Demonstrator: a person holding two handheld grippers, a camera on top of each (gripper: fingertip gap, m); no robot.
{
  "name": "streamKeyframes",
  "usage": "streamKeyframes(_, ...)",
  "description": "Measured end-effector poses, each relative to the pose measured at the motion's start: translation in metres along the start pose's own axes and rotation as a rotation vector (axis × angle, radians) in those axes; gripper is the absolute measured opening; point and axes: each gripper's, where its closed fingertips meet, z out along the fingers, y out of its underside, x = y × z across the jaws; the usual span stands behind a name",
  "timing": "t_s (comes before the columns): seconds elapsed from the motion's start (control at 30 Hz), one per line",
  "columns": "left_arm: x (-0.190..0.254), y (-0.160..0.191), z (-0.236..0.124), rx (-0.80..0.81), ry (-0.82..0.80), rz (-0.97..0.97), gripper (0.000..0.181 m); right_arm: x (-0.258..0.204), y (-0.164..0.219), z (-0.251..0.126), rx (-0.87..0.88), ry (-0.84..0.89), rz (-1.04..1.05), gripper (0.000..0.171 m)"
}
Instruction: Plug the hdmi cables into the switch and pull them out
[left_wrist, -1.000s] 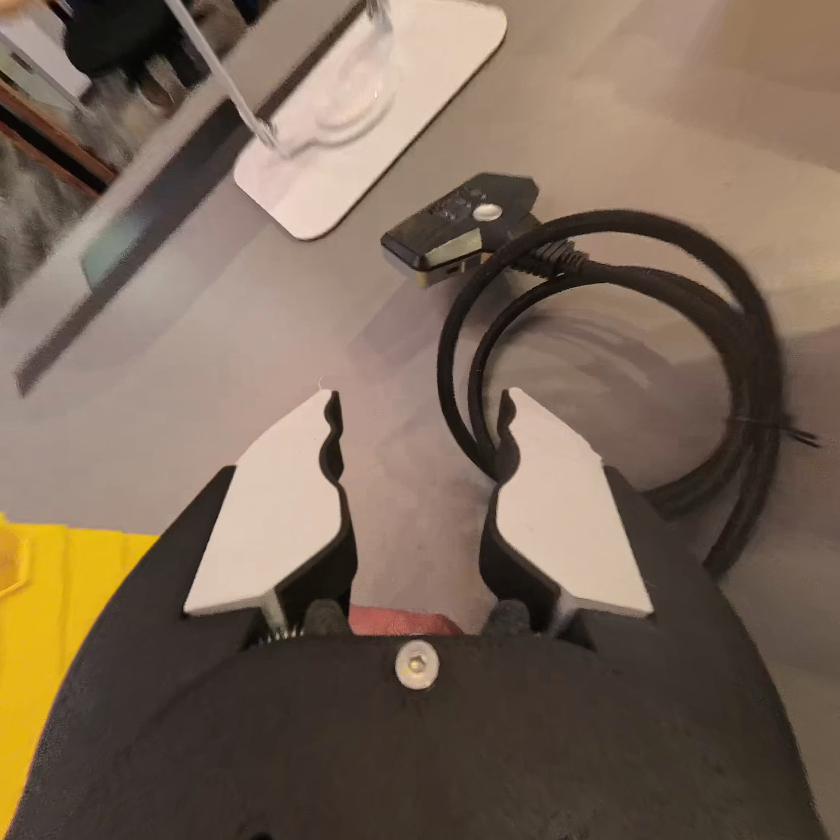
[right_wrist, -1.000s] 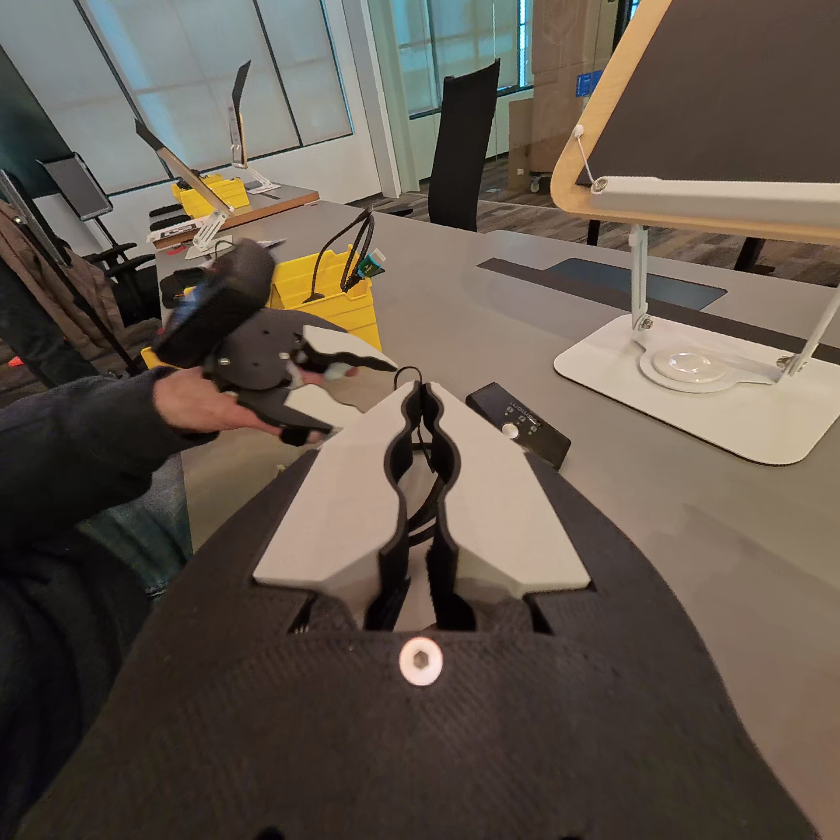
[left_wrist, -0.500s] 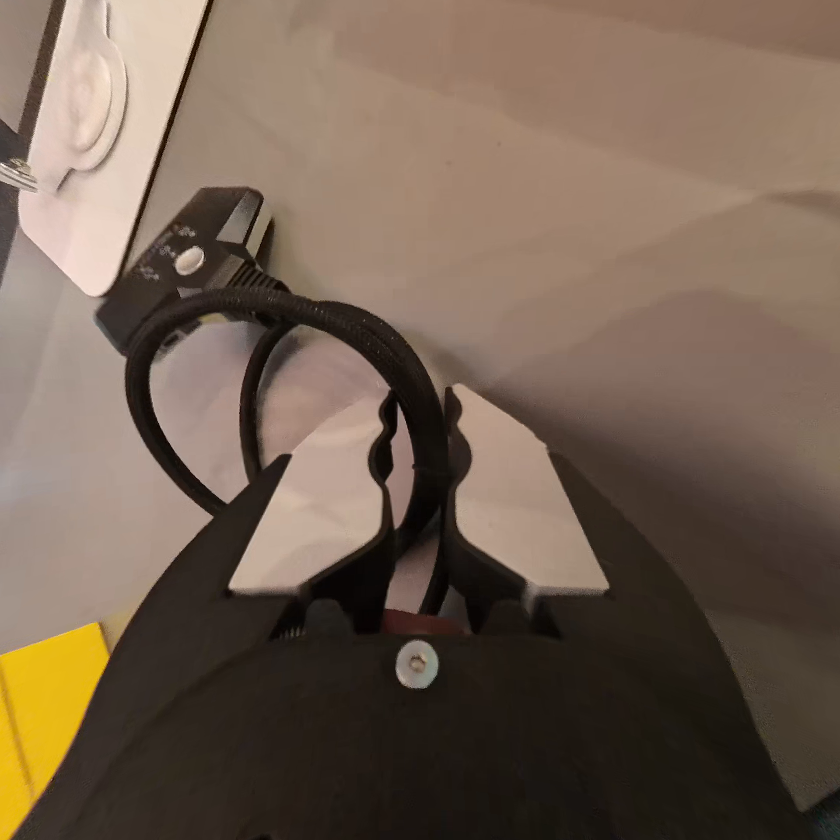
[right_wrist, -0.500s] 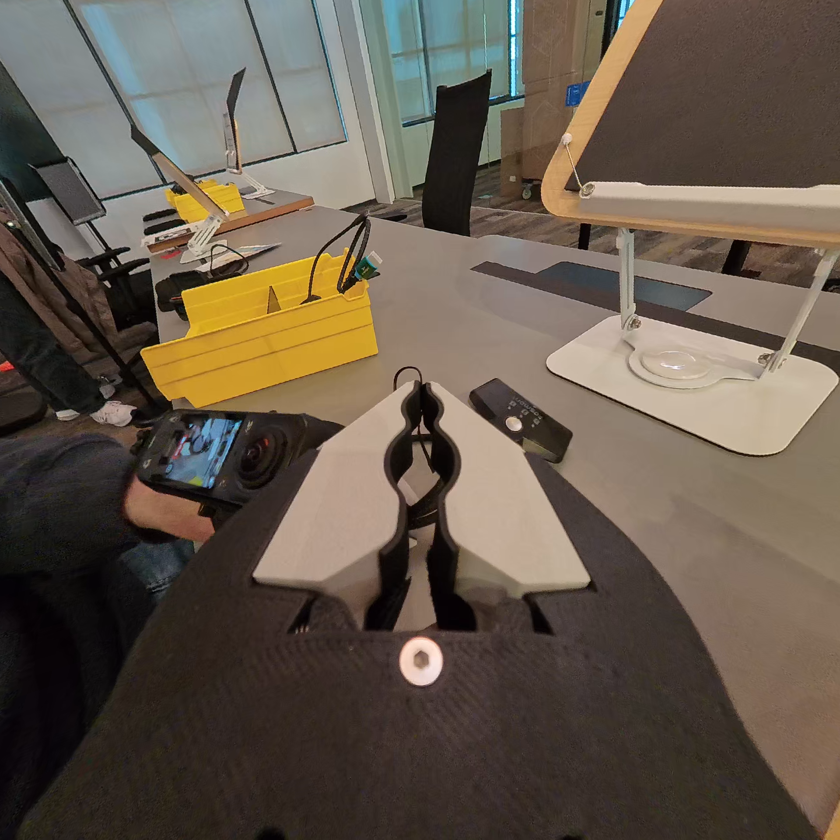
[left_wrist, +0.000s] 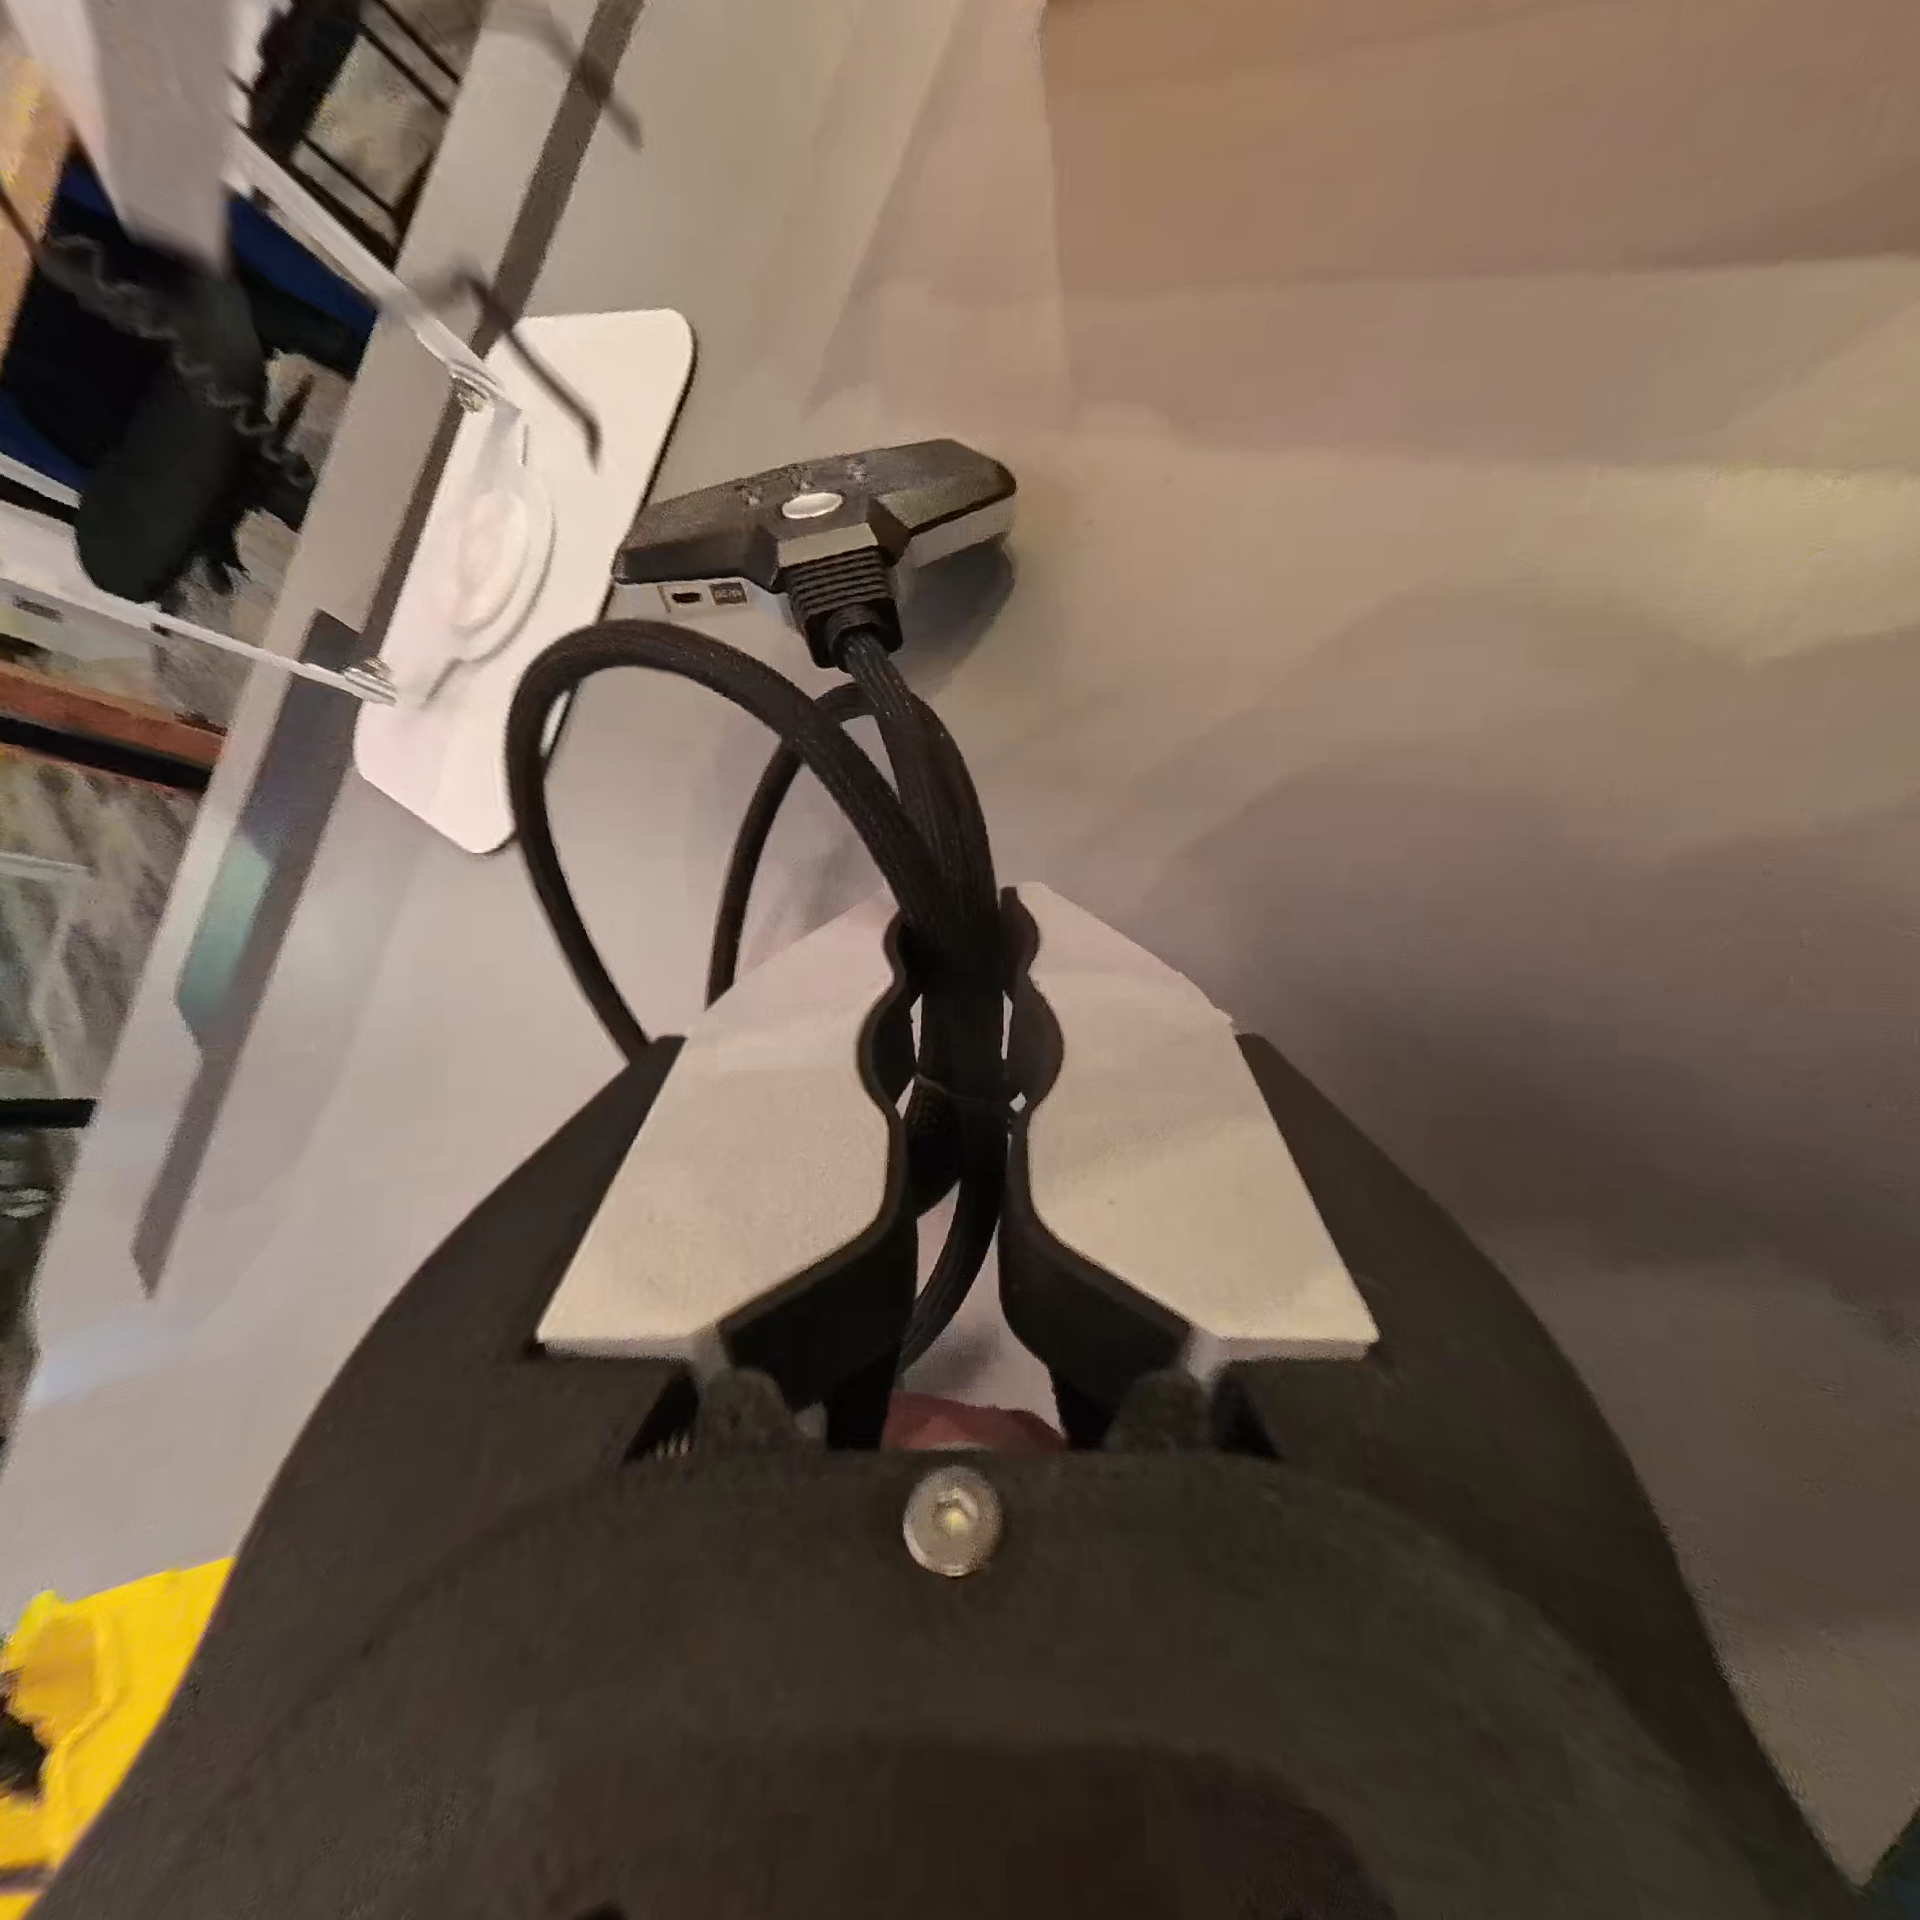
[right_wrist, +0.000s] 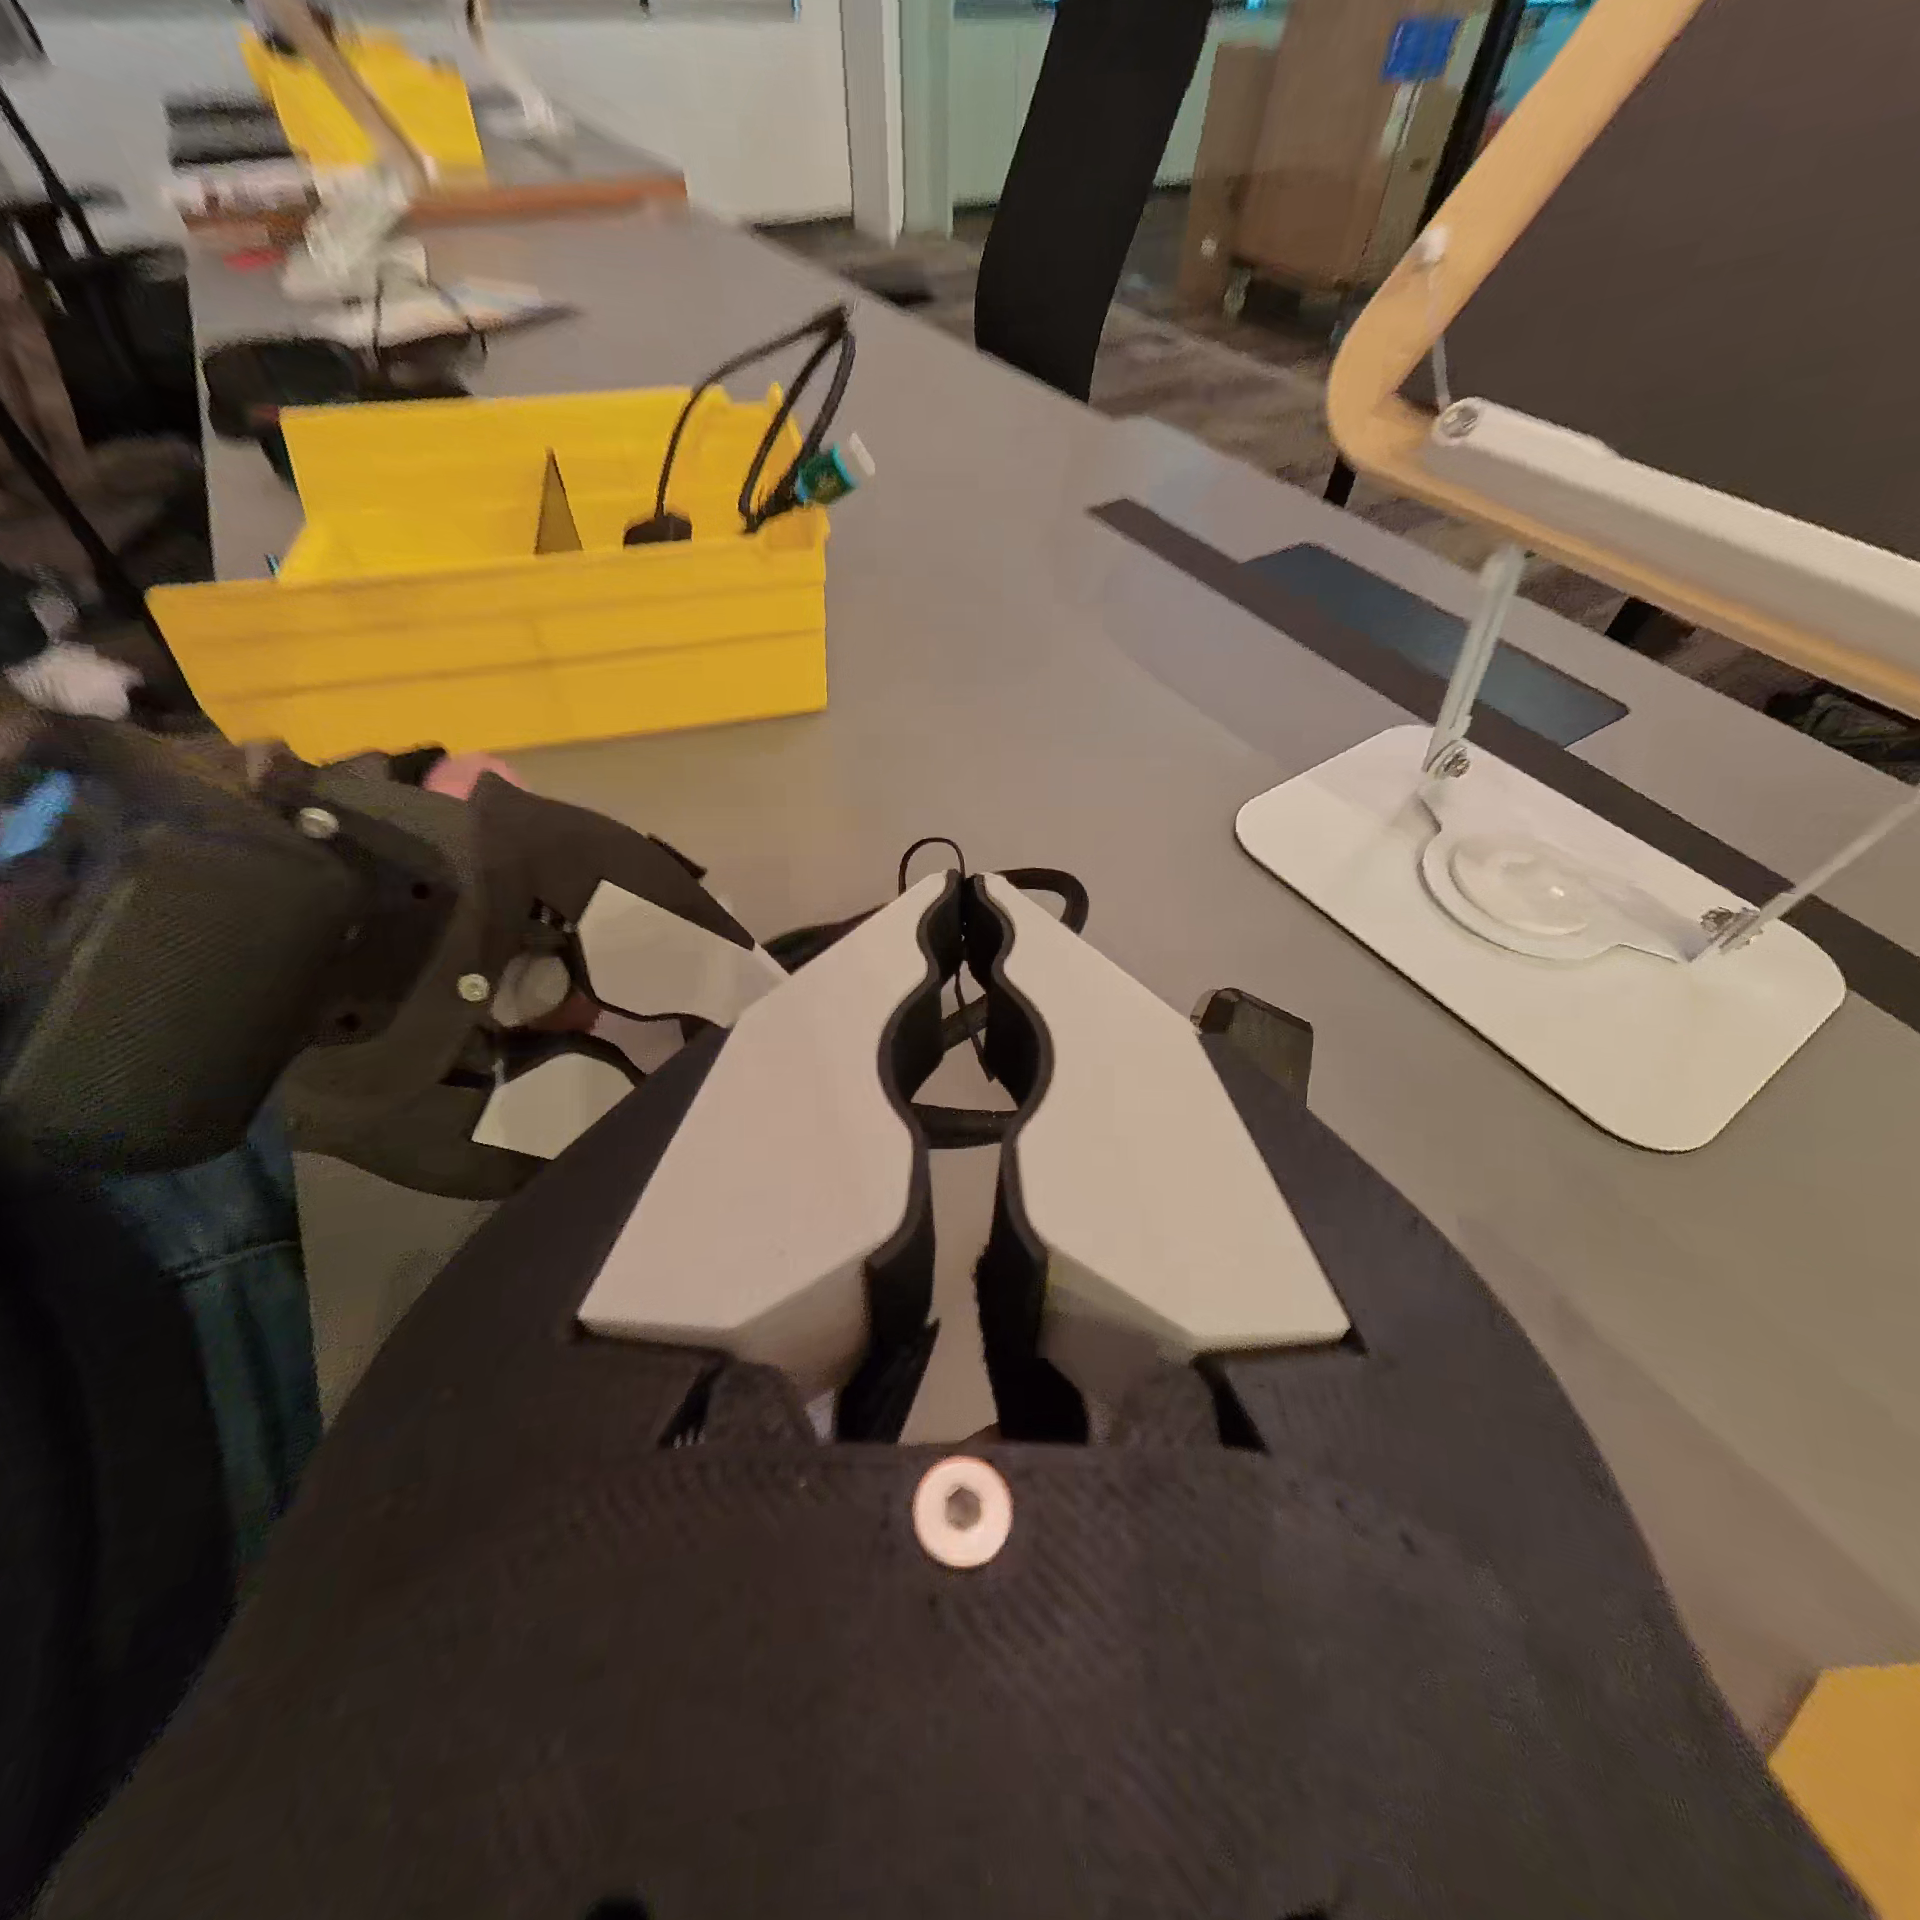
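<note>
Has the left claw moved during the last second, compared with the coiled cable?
Yes. The left claw, open and short of the black cable a second ago, has advanced and closed on the coil, which leads to the switch.

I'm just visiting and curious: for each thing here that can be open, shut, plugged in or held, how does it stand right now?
Left gripper: shut on the braided black cable.
Braided black cable: coiled, plugged into the switch, pinched between the left fingers.
Switch: flat on the grey table, one plug in.
Right gripper: shut, empty.
Yellow bin: open-topped, cables standing in it.
</note>
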Motion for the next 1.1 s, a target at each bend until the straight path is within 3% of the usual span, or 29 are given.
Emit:
streamKeyframes(0.3, -0.012, -0.005, -0.012, -0.001, -0.100, 0.141, 0.010, -0.003, 0.018, 0.040, -0.124, 0.033, -0.126, 0.000)
streamKeyframes(0.7, -0.026, -0.001, -0.019, -0.025, -0.150, 0.123, 0.010, -0.010, 0.038, 0.039, -0.259, 0.072, -0.250, 0.000)
streamKeyframes(0.9, -0.026, -0.002, -0.021, -0.006, -0.132, 0.110, 0.010, -0.015, 0.031, 0.031, -0.170, 0.034, -0.150, 0.000)
streamKeyframes(1.1, -0.037, -0.007, -0.035, 0.098, -0.073, -0.031, 0.009, -0.003, -0.012, -0.004, 0.072, 0.017, 0.011, 0.000)
